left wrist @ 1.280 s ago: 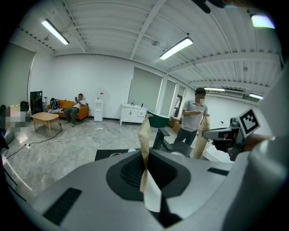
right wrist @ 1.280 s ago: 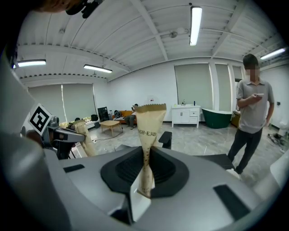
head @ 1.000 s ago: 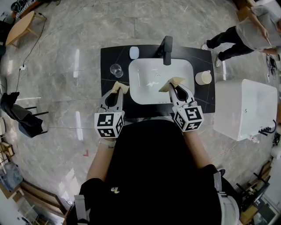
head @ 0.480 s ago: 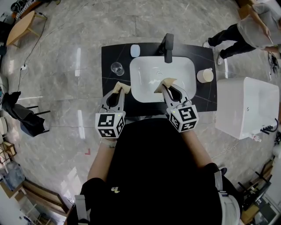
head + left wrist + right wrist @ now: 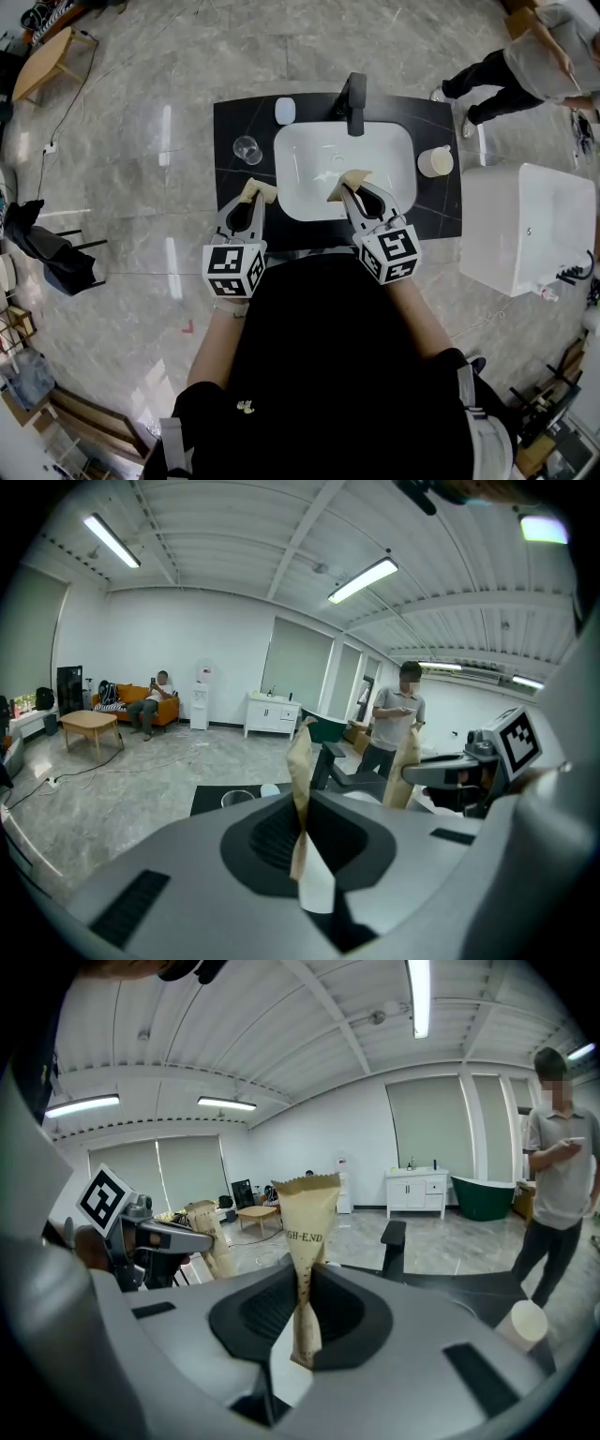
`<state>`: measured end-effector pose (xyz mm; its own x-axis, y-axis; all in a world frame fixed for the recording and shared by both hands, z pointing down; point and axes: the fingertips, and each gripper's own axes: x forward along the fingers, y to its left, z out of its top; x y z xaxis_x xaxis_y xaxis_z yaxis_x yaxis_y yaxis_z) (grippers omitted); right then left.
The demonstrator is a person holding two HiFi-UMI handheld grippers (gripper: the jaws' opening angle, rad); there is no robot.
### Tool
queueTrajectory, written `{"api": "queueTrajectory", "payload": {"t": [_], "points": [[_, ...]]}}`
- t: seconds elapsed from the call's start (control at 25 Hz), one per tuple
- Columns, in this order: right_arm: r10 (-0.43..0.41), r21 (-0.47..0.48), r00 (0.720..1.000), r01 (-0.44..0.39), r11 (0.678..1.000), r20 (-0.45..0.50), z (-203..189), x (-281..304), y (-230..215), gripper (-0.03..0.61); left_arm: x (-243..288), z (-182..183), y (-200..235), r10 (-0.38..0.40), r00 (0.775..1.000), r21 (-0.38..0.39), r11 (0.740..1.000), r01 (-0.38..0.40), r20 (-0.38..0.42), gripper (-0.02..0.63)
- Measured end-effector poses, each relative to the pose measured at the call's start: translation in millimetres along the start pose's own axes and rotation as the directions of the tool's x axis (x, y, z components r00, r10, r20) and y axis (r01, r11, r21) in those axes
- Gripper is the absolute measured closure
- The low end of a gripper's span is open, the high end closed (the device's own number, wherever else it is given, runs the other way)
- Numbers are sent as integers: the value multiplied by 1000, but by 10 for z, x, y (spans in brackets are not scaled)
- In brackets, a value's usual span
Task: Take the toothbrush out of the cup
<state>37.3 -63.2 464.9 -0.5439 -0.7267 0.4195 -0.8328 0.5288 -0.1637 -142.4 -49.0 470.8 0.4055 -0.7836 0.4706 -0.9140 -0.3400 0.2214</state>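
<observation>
My left gripper (image 5: pixel 253 193) is shut on a tan paper packet (image 5: pixel 258 187) above the front left of the black counter (image 5: pixel 234 117). A clear glass cup (image 5: pixel 247 149) stands just beyond it and looks empty. My right gripper (image 5: pixel 352 184) is shut on a second tan paper packet (image 5: pixel 355 176) over the front of the white sink (image 5: pixel 309 150). In the left gripper view the packet (image 5: pixel 300 761) stands up from the shut jaws. The right gripper view shows its printed packet (image 5: pixel 305 1232) pinched the same way. No bare toothbrush is visible.
A black faucet (image 5: pixel 356 103) rises behind the sink, with a small white item (image 5: pixel 285 111) to its left. A cream cup (image 5: pixel 434 163) sits at the counter's right end. A white tub (image 5: pixel 520 230) stands to the right. A person (image 5: pixel 525 66) stands beyond it.
My right gripper has shifted a little to the left with its packet, over the sink's front edge. The left gripper and its packet have stayed put.
</observation>
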Motion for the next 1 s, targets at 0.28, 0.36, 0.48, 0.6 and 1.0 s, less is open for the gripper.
{"api": "queueTrajectory", "payload": {"t": [0.28,0.36,0.48,0.6,1.0], "points": [[7,1,1000,-7,1000,1,-1,-9,-3,522,16,1,-23,-3,1000,4,1000,3,-5,581],[6,5,1000,-6,1000,2,0,-13,-12,522,20,7,-30,-4,1000,6,1000,4,-6,581],[6,9,1000,-6,1000,1,-14,-11,-22,522,31,0,-40,-6,1000,10,1000,6,-10,581],[8,13,1000,-8,1000,-1,-20,-9,-23,522,33,-3,-46,-8,1000,12,1000,8,-14,581],[10,15,1000,-10,1000,-1,-11,-14,-34,522,39,1,-42,-4,1000,9,1000,4,-15,581]]}}
